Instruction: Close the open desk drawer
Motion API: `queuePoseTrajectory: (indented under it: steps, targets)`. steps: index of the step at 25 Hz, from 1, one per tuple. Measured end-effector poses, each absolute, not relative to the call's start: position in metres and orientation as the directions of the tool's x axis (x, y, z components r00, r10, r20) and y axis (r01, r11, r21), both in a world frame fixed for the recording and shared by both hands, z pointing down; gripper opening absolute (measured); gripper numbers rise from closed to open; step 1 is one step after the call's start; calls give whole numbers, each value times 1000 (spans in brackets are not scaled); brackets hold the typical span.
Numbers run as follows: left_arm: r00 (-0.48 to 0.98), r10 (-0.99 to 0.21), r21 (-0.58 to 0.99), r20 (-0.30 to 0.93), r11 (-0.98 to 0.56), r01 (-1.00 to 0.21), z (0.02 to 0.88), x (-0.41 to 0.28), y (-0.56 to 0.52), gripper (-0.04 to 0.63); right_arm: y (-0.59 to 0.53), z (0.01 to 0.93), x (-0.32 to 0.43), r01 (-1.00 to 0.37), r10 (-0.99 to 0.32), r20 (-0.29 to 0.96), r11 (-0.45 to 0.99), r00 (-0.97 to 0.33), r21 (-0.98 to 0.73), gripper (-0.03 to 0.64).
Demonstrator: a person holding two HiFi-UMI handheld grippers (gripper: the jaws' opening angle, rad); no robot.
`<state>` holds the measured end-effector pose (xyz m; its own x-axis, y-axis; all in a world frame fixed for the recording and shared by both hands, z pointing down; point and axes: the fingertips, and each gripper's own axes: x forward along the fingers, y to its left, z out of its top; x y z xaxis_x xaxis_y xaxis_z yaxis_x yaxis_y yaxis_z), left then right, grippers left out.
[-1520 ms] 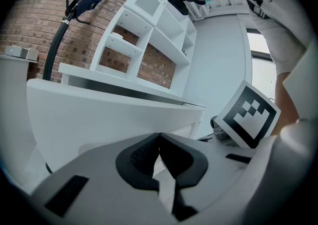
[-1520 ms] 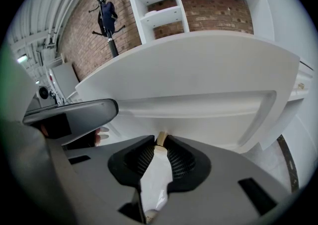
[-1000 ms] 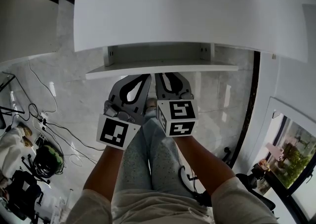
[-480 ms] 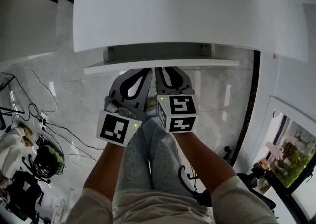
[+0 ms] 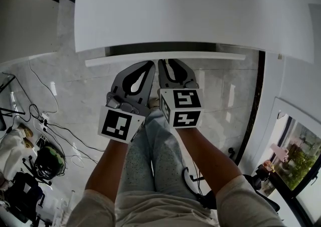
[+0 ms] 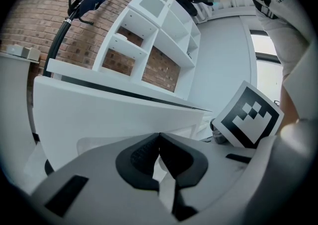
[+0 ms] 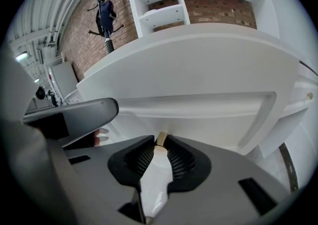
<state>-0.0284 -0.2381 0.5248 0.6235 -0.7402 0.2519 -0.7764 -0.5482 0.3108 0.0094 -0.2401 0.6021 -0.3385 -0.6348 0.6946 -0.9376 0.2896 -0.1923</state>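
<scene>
At drawer front [image 5: 210,56], L gripper [image 5: 150,64] & R gripper [image 5: 167,62] shut, seemingly touching.

We see a pale marble floor [image 5: 70,95] with black cables [image 5: 55,127] trailing at eight o'clock and a window [image 5: 298,163] at four o'clock. At eleven o'clock, a coat stand [image 7: 106,18] stands against a brick wall [image 7: 79,40], beside white shelves [image 7: 159,14].

A white surface [image 5: 190,5] spans the far side; below it, pale marbled floor [image 5: 65,85] carries black cables [image 5: 42,119] at left.
</scene>
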Motion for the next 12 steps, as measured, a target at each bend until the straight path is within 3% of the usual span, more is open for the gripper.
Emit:
queuePoseTrajectory:
  steps: [12]
  targets:
    - [626,-722,285,295,-558,-779,537,-34,-247,18,-264,603,7,-938,-652,678,284,-340,-198,98]
